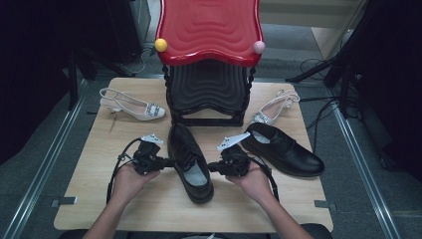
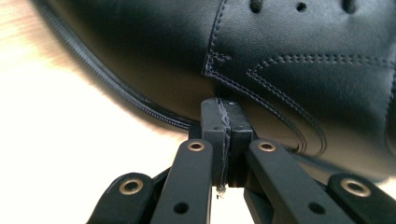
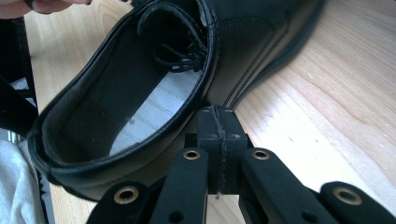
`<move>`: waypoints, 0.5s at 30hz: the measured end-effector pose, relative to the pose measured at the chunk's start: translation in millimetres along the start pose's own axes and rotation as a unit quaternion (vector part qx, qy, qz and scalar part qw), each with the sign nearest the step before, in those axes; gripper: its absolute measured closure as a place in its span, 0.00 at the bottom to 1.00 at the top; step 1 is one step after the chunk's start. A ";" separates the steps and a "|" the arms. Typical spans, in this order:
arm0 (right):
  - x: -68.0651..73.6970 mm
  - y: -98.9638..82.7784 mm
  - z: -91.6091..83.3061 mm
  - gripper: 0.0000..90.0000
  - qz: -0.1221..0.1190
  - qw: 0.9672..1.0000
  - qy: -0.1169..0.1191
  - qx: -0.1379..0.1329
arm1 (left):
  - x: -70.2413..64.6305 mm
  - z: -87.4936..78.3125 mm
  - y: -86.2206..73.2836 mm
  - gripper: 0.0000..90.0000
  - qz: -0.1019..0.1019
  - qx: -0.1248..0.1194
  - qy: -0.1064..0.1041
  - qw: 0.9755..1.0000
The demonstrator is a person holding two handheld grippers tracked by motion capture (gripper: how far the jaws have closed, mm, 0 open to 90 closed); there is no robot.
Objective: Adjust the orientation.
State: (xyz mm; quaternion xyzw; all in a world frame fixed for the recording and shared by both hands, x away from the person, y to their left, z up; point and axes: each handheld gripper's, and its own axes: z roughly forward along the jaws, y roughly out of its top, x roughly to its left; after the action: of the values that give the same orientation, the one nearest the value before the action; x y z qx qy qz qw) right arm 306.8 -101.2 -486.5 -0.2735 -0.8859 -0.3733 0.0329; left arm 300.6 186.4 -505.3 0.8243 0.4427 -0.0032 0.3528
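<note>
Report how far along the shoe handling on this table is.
Done: nothing sits on the red-topped rack that I can see; its dark lower shelves are hard to read. In hand: the left gripper and right gripper, both shut, press against opposite sides of the black lace-up shoe, which rests on the table. Left: probably that shoe, the black loafer and two white heeled sandals, all on the tabletop.

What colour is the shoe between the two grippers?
The shoe is black with a pale insole, clearest in the high view.
</note>
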 end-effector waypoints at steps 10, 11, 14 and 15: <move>12.9 -1.8 9.1 1.00 0.011 1.000 0.021 -0.008 | 12.2 3.9 6.3 1.00 -0.013 -0.015 -0.007 1.000; 13.8 -1.9 9.7 1.00 0.007 1.000 0.020 -0.010 | 12.8 4.2 6.6 1.00 -0.012 -0.017 -0.007 1.000; 13.3 -2.4 8.1 1.00 0.006 1.000 0.014 -0.008 | 13.5 3.0 8.8 0.98 -0.003 -0.012 0.000 1.000; 11.3 -2.8 6.2 1.00 0.005 1.000 0.009 -0.012 | 13.7 1.5 9.6 0.95 0.000 -0.012 0.005 1.000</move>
State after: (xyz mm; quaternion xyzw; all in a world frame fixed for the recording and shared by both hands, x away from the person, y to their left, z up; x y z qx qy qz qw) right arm 296.7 -93.4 -489.8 -0.2747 -0.8796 -0.3864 0.0391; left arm 316.4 192.0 -505.3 0.8203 0.4444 0.0066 0.3601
